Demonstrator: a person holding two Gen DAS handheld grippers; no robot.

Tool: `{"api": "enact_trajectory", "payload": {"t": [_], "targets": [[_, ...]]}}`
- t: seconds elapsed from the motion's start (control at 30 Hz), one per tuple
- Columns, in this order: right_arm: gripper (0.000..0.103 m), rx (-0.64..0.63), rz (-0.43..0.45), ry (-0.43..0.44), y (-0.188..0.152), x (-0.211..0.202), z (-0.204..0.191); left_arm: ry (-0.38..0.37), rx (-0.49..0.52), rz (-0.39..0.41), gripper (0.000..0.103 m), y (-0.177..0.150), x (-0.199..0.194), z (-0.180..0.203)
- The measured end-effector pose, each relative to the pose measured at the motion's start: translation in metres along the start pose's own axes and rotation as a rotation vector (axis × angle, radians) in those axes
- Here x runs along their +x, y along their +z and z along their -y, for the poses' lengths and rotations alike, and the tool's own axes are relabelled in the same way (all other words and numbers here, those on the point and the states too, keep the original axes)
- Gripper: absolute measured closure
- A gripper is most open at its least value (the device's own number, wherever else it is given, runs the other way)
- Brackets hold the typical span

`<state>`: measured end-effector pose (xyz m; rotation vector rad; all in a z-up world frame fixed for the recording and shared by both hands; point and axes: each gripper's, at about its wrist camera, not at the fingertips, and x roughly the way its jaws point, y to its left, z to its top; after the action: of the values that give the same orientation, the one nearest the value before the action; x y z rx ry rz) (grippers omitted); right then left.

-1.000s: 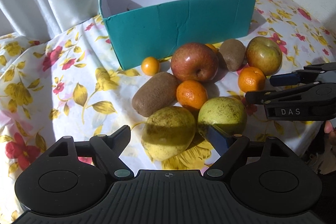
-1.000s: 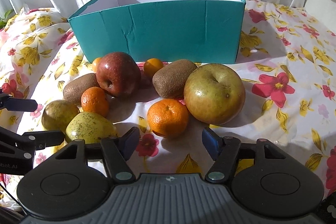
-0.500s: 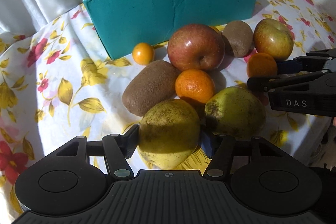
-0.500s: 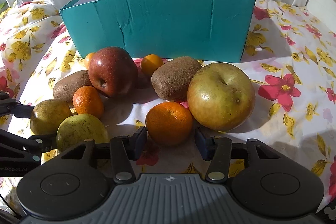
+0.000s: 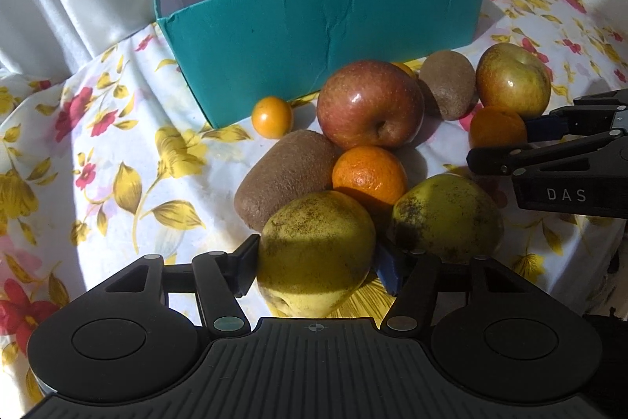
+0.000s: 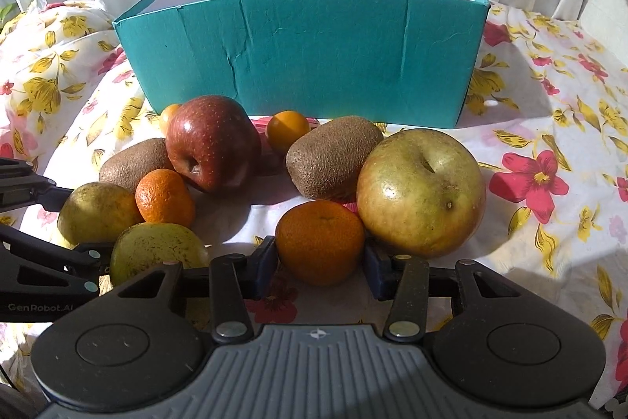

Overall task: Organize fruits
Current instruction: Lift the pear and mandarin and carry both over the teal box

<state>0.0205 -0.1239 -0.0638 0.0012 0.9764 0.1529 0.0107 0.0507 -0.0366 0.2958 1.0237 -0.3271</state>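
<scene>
**A:** What do the two grippers have?

**B:** The left gripper (image 5: 318, 268) is clenched on a speckled yellow-green pear (image 5: 316, 250), a pad pressed to each flank; the pear's underside is hidden behind the gripper body. The right gripper (image 6: 320, 264) has just been closing around a mandarin (image 6: 320, 240), and both blue pads now touch its sides, so it grasps that fruit.

**A:** And where do those sit?

**B:** Both lie on the flowered tablecloth (image 6: 549, 128), toward its near edge, in front of the teal box (image 6: 314, 57). A second pear (image 5: 447, 218) lies just beside the held one, with another mandarin (image 5: 369, 173) and a kiwi (image 5: 286, 179) touching behind. Beyond come a red apple (image 5: 371, 105), a small orange fruit (image 5: 272, 116) near the box's corner, a second kiwi (image 5: 447, 85) and a greenish apple (image 6: 420, 193) that touches the right gripper's mandarin.

**A:** Anything hard to make out?

**B:** The box floor is hidden by its front wall; only the white inner walls show. Another small orange fruit (image 6: 169, 116) peeps out from behind the red apple, mostly covered.

**A:** Any writing?

**B:** "DAS" on the right gripper's side, seen from the left camera, and "GenRobot.AI" on the left gripper's side, seen from the right camera. A tiny print on the box rim is too small to read.
</scene>
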Motion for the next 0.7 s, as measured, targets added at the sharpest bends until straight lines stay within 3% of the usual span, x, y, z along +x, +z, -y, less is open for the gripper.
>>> {"api": "enact_trajectory", "payload": {"t": [0.3, 0.43, 0.6, 0.7], "targets": [[0.057, -0.012, 0.069, 0.04, 0.008, -0.032, 0.002, 0.054, -0.031, 0.072, 0.038, 0.015, -0.047, -0.005], [0.057, -0.004, 0.141, 0.048, 0.024, -0.05, 0.006, 0.079, -0.056, 0.147, 0.038, 0.047, -0.07, -0.003], [0.057, -0.01, 0.268, -0.007, 0.056, -0.07, 0.013, 0.099, -0.148, 0.195, 0.038, 0.103, -0.086, -0.007], [0.057, -0.003, 0.342, -0.012, 0.079, -0.083, 0.018, 0.179, -0.179, 0.22, 0.038, 0.133, -0.087, -0.004]]}}
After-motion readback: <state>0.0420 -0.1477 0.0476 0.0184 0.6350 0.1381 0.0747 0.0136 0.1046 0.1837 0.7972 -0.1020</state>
